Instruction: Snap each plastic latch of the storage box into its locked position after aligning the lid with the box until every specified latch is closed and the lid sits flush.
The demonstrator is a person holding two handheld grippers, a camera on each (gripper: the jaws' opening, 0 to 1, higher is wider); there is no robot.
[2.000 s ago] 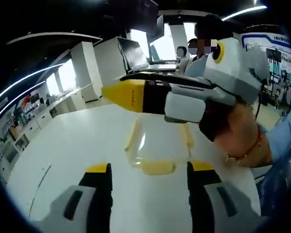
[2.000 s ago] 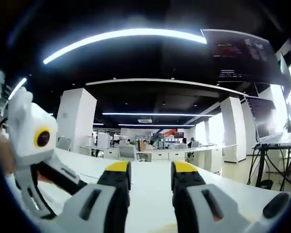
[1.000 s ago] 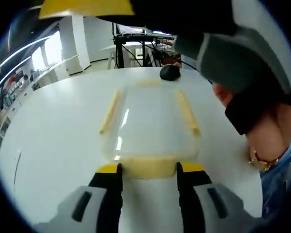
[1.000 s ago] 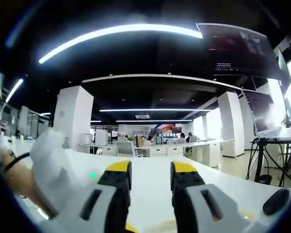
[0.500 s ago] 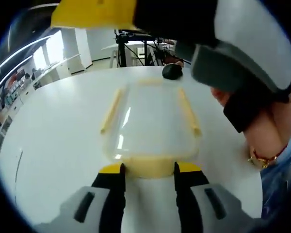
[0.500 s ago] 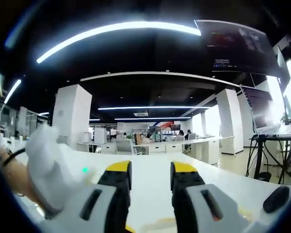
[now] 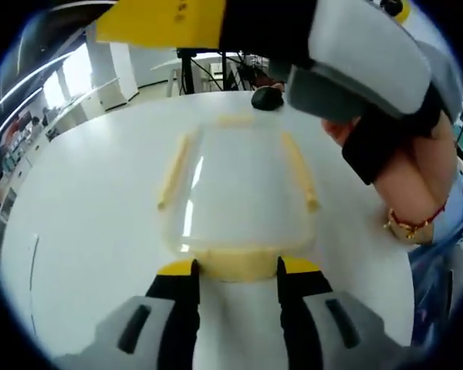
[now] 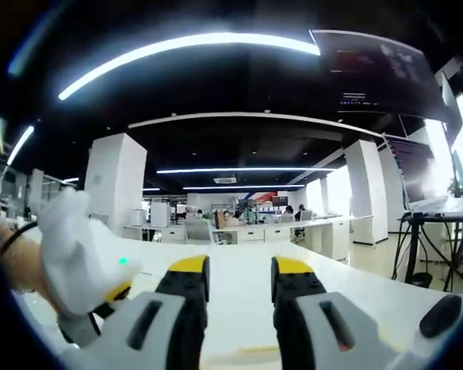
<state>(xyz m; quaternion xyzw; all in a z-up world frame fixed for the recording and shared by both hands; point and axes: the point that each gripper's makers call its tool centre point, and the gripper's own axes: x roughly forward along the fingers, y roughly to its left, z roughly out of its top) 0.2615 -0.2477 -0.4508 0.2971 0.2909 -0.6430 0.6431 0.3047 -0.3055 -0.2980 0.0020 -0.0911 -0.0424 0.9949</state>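
Observation:
A clear storage box (image 7: 235,193) with its lid on lies on the white table (image 7: 85,231), with pale yellow latches along its sides. The near latch (image 7: 239,264) sits right between the tips of my left gripper (image 7: 238,270), whose jaws stand open on either side of it. My right gripper (image 7: 216,23) hovers above the far end of the box, its yellow tip pointing left, held by a hand (image 7: 405,181). In the right gripper view, my right gripper (image 8: 240,270) is open with nothing between its jaws, and the left gripper (image 8: 81,266) shows at the left.
A black rounded object (image 7: 268,98) lies on the table just beyond the box. A black stand (image 7: 187,73) rises behind the table. Office desks and pillars fill the far room. The table's edge runs near the person's arm on the right.
Over two seconds my left gripper came down to the near latch and its jaws narrowed around it. The right gripper rose above the box. Little has moved in the last half second.

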